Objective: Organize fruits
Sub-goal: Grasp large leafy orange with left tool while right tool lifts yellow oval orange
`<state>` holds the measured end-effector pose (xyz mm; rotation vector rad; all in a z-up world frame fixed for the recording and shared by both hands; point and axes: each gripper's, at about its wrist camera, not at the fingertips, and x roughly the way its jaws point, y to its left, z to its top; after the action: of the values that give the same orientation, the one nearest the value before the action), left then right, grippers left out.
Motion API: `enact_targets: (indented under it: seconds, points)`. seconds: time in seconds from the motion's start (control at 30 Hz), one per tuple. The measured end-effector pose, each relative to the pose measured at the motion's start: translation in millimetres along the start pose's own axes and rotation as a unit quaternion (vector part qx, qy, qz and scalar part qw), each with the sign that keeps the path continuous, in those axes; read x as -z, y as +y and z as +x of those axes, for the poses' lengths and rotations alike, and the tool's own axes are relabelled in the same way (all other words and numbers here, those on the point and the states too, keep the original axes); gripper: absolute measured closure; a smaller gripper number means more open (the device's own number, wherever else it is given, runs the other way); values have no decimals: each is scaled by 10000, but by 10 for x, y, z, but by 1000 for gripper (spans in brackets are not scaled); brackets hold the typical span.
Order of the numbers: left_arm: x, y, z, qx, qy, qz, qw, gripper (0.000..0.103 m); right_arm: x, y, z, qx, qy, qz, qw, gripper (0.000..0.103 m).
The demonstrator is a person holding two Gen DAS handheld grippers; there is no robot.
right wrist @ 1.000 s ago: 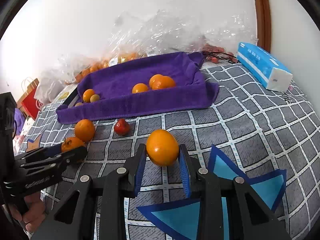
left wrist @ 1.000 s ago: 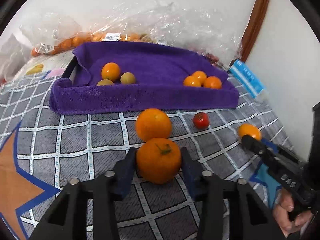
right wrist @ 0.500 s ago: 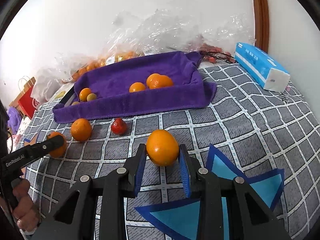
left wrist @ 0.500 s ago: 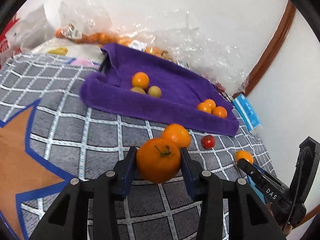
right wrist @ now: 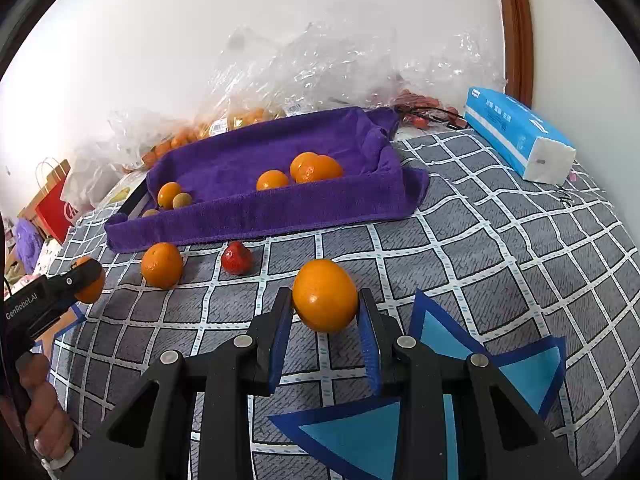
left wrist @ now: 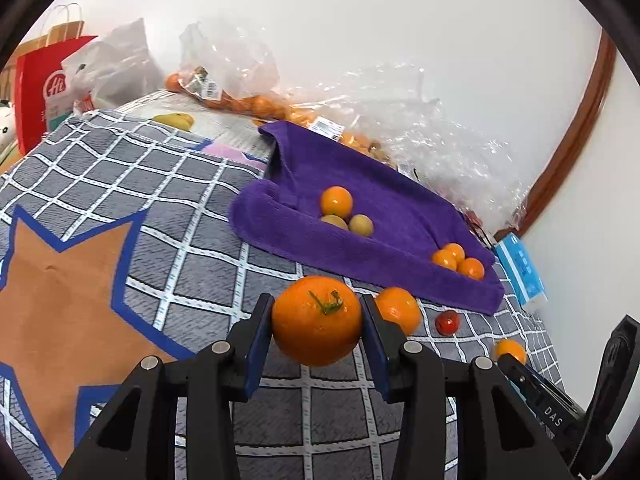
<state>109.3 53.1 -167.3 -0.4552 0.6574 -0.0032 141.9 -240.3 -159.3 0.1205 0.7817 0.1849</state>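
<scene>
— Grippers first: what does each one have?

— Left gripper (left wrist: 317,322) is clamped on a stemmed orange (left wrist: 317,320), blue pads pressed to both sides, fruit lifted clear of the checked bedspread (left wrist: 192,256). Right gripper (right wrist: 325,312) pinches a smooth orange (right wrist: 325,295) the same way (this one shows no stem from here).

— And around them?

— Just past the left gripper's right finger, a loose orange (left wrist: 399,309) lies on the bedspread, with a small red fruit (left wrist: 447,322) beside it. Both sit between the grippers and the purple towel-lined tray (left wrist: 360,252). In the right wrist view the same pair lies in front of the tray's near wall, the red fruit (right wrist: 237,258) nearer the middle.

— What's already in the tray?

— Two groups. One end holds a small orange (left wrist: 336,201) touching two pale yellowish fruits (left wrist: 361,225); the other end holds three small oranges (left wrist: 456,258) bunched in the corner.

— Anything crowding the edges?

— Crumpled clear plastic bags (right wrist: 320,68) along the wall behind the tray, some holding more oranges. A blue tissue pack (right wrist: 516,136) sits at the tray's right, apart from it. A red paper bag (left wrist: 40,80) stands at the far left. The person's hand (right wrist: 40,408) grips the left gripper's handle.
</scene>
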Motion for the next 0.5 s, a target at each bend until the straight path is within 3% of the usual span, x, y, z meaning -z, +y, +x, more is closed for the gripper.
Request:
enact_targets:
  seconds: [0.5]
  points:
    - [-25, 71, -138, -15, -375, -174, 9991, 63, 4, -122, -90, -15, -248, 308, 9992, 71]
